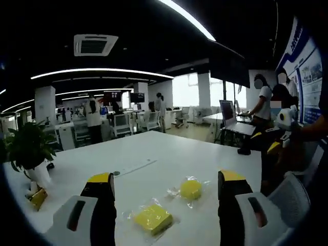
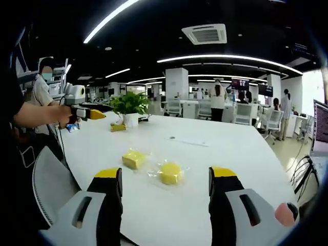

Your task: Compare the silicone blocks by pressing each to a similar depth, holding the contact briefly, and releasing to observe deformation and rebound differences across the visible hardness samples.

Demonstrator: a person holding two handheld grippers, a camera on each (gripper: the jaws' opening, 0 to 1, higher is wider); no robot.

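Two yellow silicone blocks lie on the white table (image 1: pixel 169 154), each on a clear plastic wrapper. The square block (image 1: pixel 152 218) is near the table edge closest to the left gripper, and the round block (image 1: pixel 190 189) lies just beside it, a little further in; they do not touch. In the right gripper view the square block (image 2: pixel 134 158) and the round block (image 2: pixel 170 172) lie side by side. The left gripper (image 1: pixel 167 187) hangs above the table with its jaws wide apart and holds nothing. The right gripper (image 2: pixel 165 182) is also spread apart and empty. A potted plant (image 2: pixel 128 105) stands near a far corner of the table.
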